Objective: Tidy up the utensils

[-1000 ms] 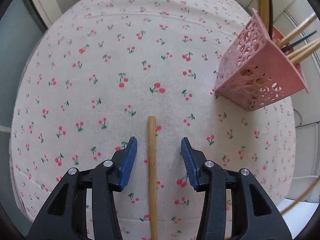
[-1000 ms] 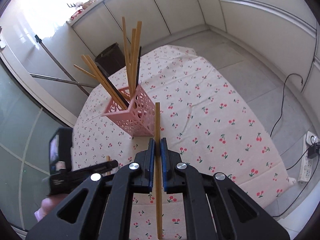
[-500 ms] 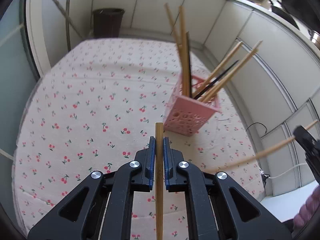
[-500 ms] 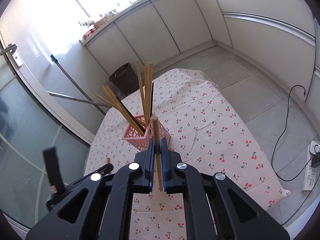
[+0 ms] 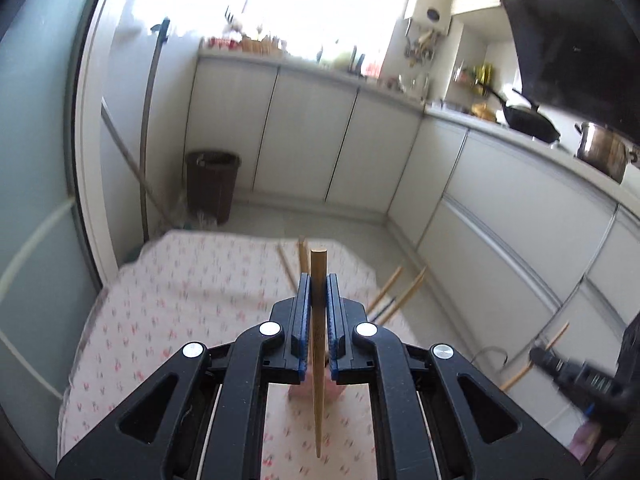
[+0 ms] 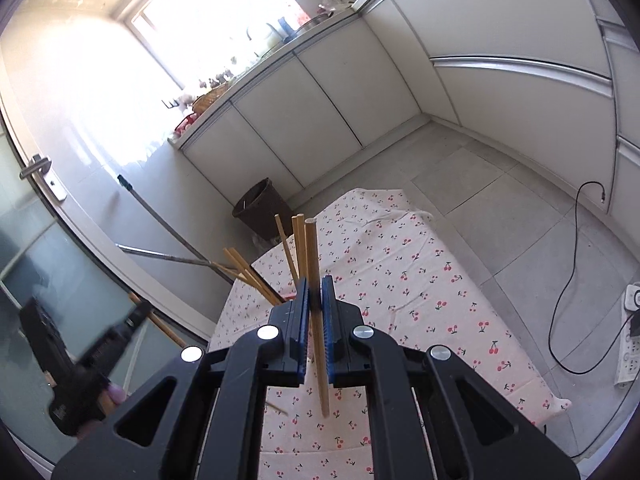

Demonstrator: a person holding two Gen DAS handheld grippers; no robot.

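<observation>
My left gripper is shut on a wooden chopstick, held high above the cherry-print tablecloth. The pink holder is almost hidden behind the fingers; several chopsticks fan out of it. My right gripper is shut on a second chopstick, also in the air over the cloth. Holder chopsticks rise just beyond it. Each gripper shows blurred in the other's view: the right gripper at the right edge, the left gripper at the left.
A brown waste bin stands on the floor beyond the table's far end, beside a leaning pole. Kitchen cupboards line the walls. A black cable and a power strip lie on the floor to the right.
The left gripper closed on the chopstick that lay on the cloth and lifted it high, tilting up. The right gripper, with its chopstick, also rose. The holder has dropped behind both grippers.
</observation>
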